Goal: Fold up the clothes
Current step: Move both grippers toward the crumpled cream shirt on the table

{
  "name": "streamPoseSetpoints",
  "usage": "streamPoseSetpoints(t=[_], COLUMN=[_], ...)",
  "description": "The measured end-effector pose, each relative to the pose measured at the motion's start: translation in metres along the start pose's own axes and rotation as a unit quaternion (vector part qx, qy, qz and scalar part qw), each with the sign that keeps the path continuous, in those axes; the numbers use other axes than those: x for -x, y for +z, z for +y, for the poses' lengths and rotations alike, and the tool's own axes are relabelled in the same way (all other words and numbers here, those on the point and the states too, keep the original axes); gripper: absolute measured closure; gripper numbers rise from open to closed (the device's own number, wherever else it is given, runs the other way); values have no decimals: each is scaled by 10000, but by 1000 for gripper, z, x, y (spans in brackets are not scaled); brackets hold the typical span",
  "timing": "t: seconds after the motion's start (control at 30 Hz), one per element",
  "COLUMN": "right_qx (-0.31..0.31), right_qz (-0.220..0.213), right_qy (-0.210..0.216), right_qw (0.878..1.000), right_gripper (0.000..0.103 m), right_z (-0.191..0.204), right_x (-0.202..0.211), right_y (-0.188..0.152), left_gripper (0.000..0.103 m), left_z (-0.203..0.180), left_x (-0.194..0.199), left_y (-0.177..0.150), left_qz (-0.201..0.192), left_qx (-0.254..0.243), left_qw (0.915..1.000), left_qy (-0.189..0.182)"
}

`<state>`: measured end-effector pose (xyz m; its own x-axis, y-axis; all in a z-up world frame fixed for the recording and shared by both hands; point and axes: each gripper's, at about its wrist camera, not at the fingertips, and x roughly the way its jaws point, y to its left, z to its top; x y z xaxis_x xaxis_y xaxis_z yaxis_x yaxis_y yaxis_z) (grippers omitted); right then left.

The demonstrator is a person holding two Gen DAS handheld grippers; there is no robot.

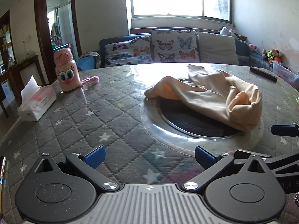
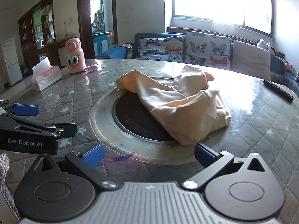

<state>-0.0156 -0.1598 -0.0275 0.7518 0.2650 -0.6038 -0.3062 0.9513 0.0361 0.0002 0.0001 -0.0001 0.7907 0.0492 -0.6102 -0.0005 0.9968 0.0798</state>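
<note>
Both sets of fingers wide apart, nothing held. Left gripper (image 1: 148, 158) hovers low over the quilted table cover (image 1: 78, 123), near edge, L of the round inset. Right gripper (image 2: 148, 155) just beside it on the R; its blue pads (image 2: 93, 156) frame the near rim of the inset, close to the garment's near corner but not touching.

Garment (image 2: 179, 112): cream/peach cloth, crumpled heap, draped across the far and R part of the dark round hob inset (image 2: 134, 119) at table centre. One end trails far-L as a narrow bunch, another lobe reaches far toward the sofa side. Bulk sits near-R, overhanging the inset's rim. Can't tell what kind of garment; no clear hem or collar visible.

Other items, all well apart from the cloth:
- pink cartoon bottle (image 1: 66, 71), far-L
- tissue box (image 1: 36, 102), L edge
- dark remote-like bar (image 2: 278, 90), far-R

Progress, my read: ~zero. No flat panel, no crease, no fold visible. Cloth not yet spread.

Left to do (judgement):
1. grab two corners/edges, one per gripper
2. pull out flat on the cover, prob. clear of the inset
3. fold, stack

Risk: glossy clear sheet over the cover looks slick, so cloth may slide when tugged. Thin fabric, so pinch may catch several layers.
</note>
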Motion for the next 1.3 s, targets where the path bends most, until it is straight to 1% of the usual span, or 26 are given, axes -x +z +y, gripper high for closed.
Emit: streamPoseSetpoints(t=[0.2,0.23,0.3,0.4,0.5,0.7,0.77,1.3], right_qx=[18,13,2,-7,4,-21,-50,-188], right_qz=[-37,-36,-37,-36,-29,-16,-31,63], right_qy=[40,53,74,76,20,7,-76,-231], right_qw=[10000,10000,10000,10000,10000,10000,10000,9995], right_gripper=[0,0,0,0,0,0,0,0], right_z=[7,5,-11,-16,-12,-25,-20,-29], right_x=[-3,-3,0,1,-1,5,7,10], right_y=[1,0,-1,-1,-3,-4,-8,-13], left_gripper=[0,0,0,0,0,0,0,0], left_z=[-5,-10,-11,-14,-16,-22,-24,-38], left_x=[4,3,4,2,1,0,0,-1], left_y=[-3,-4,-4,-3,-2,-1,-1,-1], left_qz=[-44,-54,-21,17,54,77,79,92], left_qx=[-59,-125,-91,-99,-112,-155,-179,-339], left_qw=[10000,9999,10000,9999,9998,9997,9996,9990], left_qy=[-16,17,-31,-84,-135,-164,-183,-293])
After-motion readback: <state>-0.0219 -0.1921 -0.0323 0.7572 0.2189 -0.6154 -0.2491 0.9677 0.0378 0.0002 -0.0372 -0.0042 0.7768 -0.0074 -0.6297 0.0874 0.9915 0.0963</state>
